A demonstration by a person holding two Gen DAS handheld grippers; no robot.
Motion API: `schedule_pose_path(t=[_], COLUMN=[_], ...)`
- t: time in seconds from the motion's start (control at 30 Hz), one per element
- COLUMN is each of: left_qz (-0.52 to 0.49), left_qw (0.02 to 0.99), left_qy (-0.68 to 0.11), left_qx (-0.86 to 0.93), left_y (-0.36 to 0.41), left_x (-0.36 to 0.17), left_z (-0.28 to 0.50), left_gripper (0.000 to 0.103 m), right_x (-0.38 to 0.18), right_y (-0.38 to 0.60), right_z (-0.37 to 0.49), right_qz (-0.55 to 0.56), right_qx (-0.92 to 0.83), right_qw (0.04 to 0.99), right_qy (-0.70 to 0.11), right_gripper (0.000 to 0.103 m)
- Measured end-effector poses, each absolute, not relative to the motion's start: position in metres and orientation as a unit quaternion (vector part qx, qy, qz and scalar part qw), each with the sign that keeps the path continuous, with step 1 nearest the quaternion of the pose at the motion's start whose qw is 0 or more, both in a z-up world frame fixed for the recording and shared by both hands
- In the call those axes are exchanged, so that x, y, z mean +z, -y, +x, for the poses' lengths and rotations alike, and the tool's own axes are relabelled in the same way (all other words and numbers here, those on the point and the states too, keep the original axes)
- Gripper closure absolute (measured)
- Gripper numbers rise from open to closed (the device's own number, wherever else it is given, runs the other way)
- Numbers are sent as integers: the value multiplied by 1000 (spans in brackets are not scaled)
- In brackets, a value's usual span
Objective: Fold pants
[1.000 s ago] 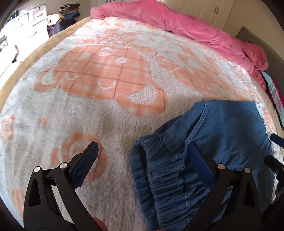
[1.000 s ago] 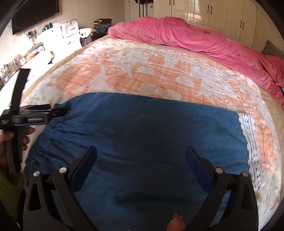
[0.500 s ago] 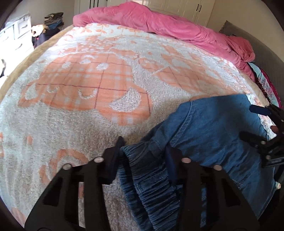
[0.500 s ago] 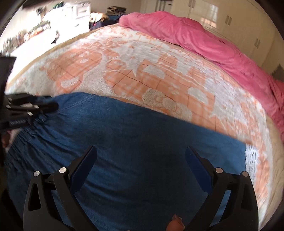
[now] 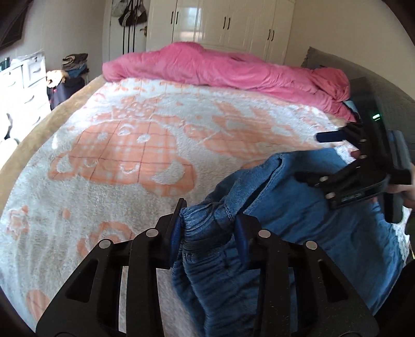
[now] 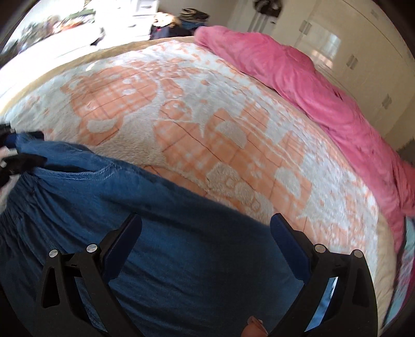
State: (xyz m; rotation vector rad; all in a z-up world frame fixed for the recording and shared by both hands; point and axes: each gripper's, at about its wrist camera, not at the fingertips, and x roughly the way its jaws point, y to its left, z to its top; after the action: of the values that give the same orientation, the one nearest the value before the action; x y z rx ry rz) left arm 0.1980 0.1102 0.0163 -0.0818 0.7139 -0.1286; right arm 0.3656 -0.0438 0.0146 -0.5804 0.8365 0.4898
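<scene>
Blue denim pants (image 5: 306,223) lie on the near right part of the bed, their elastic waistband bunched up. My left gripper (image 5: 210,215) has its jaws closing on that waistband, both pads pressing the gathered denim and lifting it off the blanket. My right gripper (image 6: 206,220) hovers open over the flat middle of the pants (image 6: 181,259), nothing between its fingers. The right gripper (image 5: 311,158) also shows from the left wrist view, above the far edge of the pants. In the right wrist view the left gripper (image 6: 39,147) shows at the left edge, clamped on the denim.
A white and orange fleece blanket (image 5: 129,155) covers the bed. A pink duvet (image 5: 220,70) is heaped along the far side. White wardrobes (image 5: 220,23) stand behind, white drawers (image 5: 23,80) and a pile of clothes (image 5: 75,62) at the left.
My left gripper went from wide open to closed on the waistband and raised it. The right gripper swung sideways over the pants and stayed open.
</scene>
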Motion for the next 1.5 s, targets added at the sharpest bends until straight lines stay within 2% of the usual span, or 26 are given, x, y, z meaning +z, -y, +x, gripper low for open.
schedule_pose_path(t=[0.2,0.27,0.3,0.33,0.37,0.4,0.43,0.53,0.83,0.97,1.07,1.5], left_qz=[-46,-41,-41,-43,-46,-51,-55,-61,-63,-48,-45,-43], left_qw=[938,938,937,936,934,932,931,932,940,949,951,932], left_qy=[-334,-335,-339,-344,-349,-354,-356,-352,-327,-305,-301,-359], left_qx=[-80,-77,-73,-70,-67,-63,-62,-64,-74,-66,-58,-31], left_y=[-108,-108,-109,-110,-112,-115,-117,-119,-109,-98,-94,-94], left_x=[28,28,26,24,21,19,17,20,36,42,40,14], left_z=[182,180,181,182,183,185,186,183,156,133,111,53], left_gripper=[76,76,76,76,76,76,76,76,76,76,74,69], right_x=[1,-1,0,0,1,1,1,10,52,52,48,32], right_y=[21,18,18,19,20,21,23,36,84,95,102,93], right_z=[365,363,362,360,357,353,349,333,259,206,183,113], right_qz=[-367,-366,-356,-348,-340,-334,-330,-292,-176,-156,-115,-139], right_qx=[233,248,264,271,277,277,276,277,285,291,301,345], right_qw=[821,817,815,813,814,815,818,837,881,896,896,866], right_qy=[-370,-369,-375,-379,-382,-383,-382,-372,-332,-296,-307,-334], right_gripper=[6,30,53,66,73,85,90,93,93,93,93,93])
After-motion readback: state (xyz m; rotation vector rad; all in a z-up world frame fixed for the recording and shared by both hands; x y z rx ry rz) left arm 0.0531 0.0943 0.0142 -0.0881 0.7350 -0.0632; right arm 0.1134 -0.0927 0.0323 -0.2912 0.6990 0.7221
